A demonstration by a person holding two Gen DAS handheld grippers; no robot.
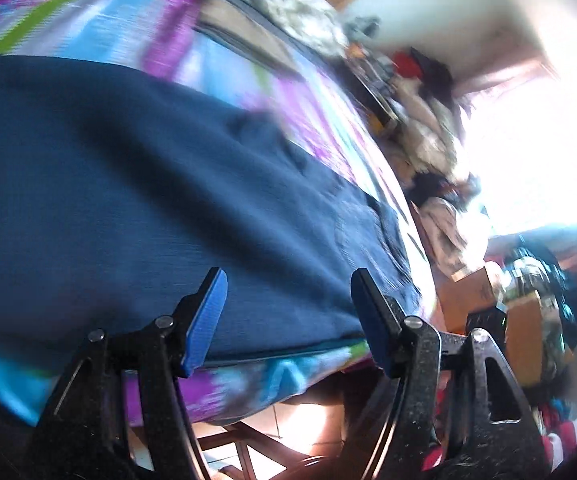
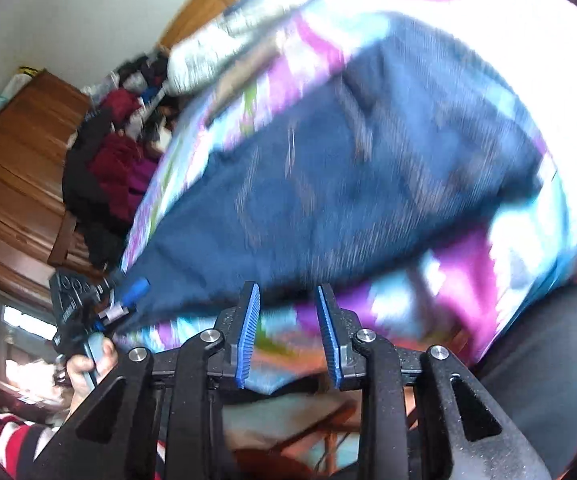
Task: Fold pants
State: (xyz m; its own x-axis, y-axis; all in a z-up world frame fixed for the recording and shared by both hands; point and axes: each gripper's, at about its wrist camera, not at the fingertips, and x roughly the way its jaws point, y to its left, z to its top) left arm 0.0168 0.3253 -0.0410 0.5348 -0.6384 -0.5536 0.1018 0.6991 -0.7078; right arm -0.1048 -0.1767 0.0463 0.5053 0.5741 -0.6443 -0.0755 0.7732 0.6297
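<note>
Dark blue pants (image 1: 136,184) lie spread flat on a bedspread (image 1: 100,32) printed in purple, blue and green. My left gripper (image 1: 288,271) hovers open over the pants' near edge by the bed's edge, and nothing sits between its blue pads (image 1: 208,312). In the right wrist view the pants (image 2: 348,184) fill the middle. My right gripper (image 2: 287,286) is open just short of their near edge, over the bedspread (image 2: 460,280). The left gripper (image 2: 128,292) shows at the pants' left corner, held by a hand (image 2: 88,364). Both views are motion-blurred.
A wooden wardrobe (image 2: 16,168) and a pile of dark and red clothes (image 2: 116,160) stand past the bed. Cardboard boxes (image 1: 472,292) and clutter sit below a bright window (image 1: 528,160). A striped sleeve (image 2: 4,436) is at lower left. Floor shows under the bed's edge.
</note>
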